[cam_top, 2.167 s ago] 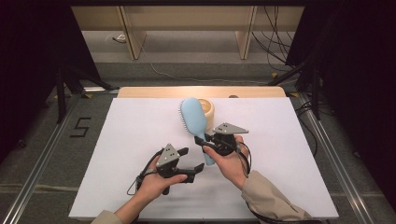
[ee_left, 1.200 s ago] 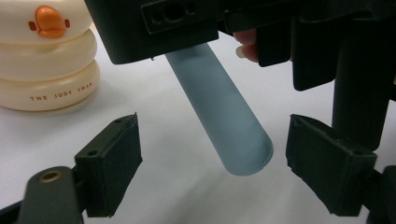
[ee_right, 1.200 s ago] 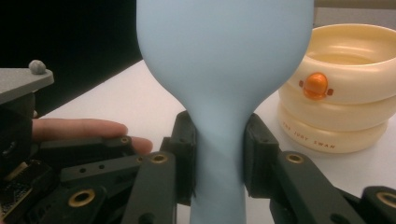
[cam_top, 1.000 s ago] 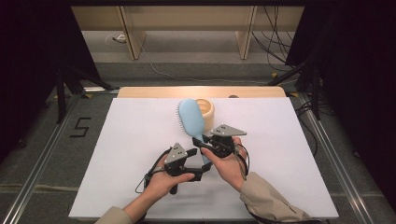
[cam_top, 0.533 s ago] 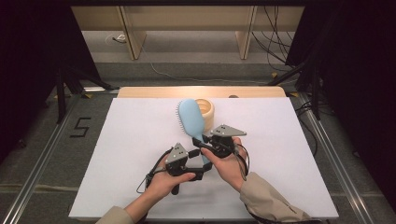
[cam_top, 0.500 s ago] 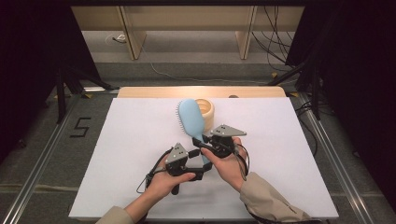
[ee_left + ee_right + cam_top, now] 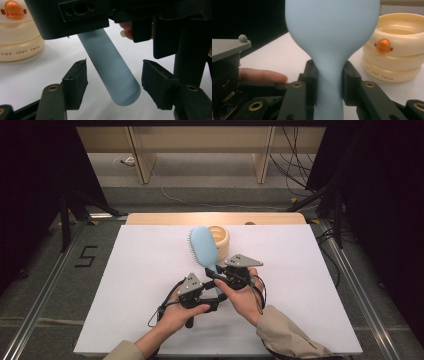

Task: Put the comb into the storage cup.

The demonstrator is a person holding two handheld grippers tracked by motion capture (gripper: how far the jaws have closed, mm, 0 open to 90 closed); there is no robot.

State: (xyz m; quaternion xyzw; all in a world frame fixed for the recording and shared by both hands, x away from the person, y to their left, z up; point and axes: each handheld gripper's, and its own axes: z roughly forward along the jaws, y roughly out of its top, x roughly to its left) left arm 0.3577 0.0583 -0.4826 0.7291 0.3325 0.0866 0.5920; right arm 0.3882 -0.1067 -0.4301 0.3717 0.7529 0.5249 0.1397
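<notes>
Right gripper clamps the blue hairbrush at its neck, head pointing to 11 o'clock, long axis running 11-to-5. Left gripper jaws, closing, straddle the handle end without contact.

We read "THE JUDY SWAN" in small brown capitals on lower ring of cream cup, left gripper view. Same line on cup's lower ring in right gripper view, slanted, first letters in shade. Orange duck badge sits above lettering in both views; no words on it. We read black "5" marked on grey floor left of table, high view.
</notes>
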